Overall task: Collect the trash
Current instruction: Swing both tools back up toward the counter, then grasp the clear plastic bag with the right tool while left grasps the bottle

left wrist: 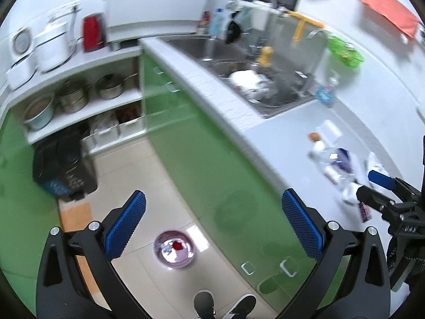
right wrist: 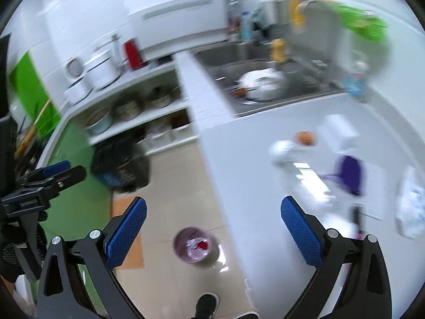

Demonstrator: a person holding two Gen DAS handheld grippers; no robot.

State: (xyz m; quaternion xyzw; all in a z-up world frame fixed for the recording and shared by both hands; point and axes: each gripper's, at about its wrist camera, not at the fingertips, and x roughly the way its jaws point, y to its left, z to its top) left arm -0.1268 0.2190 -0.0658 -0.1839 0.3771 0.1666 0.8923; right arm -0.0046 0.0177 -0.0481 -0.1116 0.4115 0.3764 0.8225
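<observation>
A small purple bin (left wrist: 175, 248) stands on the tiled floor below the counter and holds a red scrap and crumpled wrappers; it also shows in the right wrist view (right wrist: 195, 247). On the white counter lie a clear plastic bottle (left wrist: 330, 166), a purple wrapper (right wrist: 349, 175), a crumpled white bag (right wrist: 410, 207) and a small orange-brown item (right wrist: 305, 138). My left gripper (left wrist: 212, 226) is open and empty, high above the floor and bin. My right gripper (right wrist: 212, 226) is open and empty, over the counter edge. The right gripper also shows in the left wrist view (left wrist: 372, 186).
A steel sink (left wrist: 247, 79) with dishes lies further along the counter. Green cabinet fronts (left wrist: 202, 159) run below it. Open shelves (left wrist: 79, 98) with pots stand at the left, with a black bag (left wrist: 63, 170) on the floor. The person's shoes (left wrist: 225, 305) show at the bottom.
</observation>
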